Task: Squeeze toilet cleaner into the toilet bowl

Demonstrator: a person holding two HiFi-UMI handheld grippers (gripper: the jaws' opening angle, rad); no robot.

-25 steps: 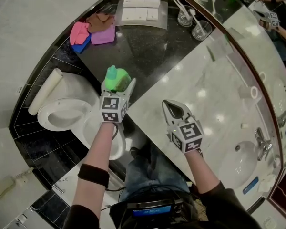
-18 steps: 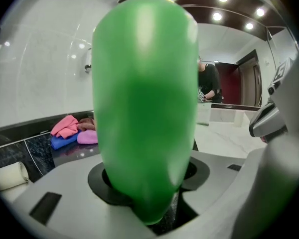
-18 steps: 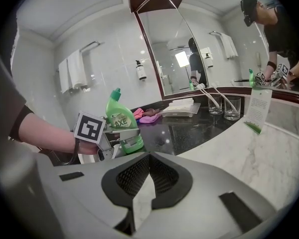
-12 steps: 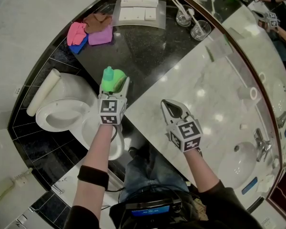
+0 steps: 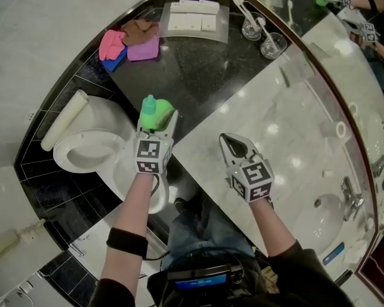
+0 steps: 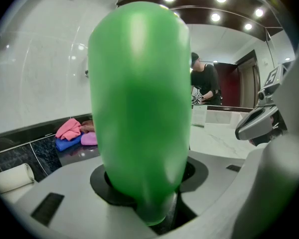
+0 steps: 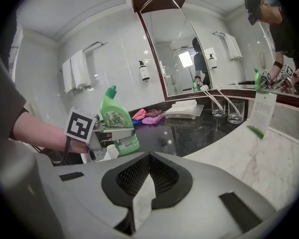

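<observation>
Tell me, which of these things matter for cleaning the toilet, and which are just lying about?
For the job: green cleaner bottle; toilet bowl.
Just lying about: coloured cloths; folded white towels; two glasses; basin tap.

Inventory, as we wear it:
- 1 black wristband [image 5: 125,240] on the left forearm, which is otherwise bare.
- 1 dark long sleeve [image 5: 293,267] on the right arm, ending mid-forearm.
- Blue jeans [image 5: 198,228].
- 1 dark chest unit [image 5: 201,277] with a blue-lit panel.
- 1 thin black cable [image 7: 66,151] at the left wrist.
</observation>
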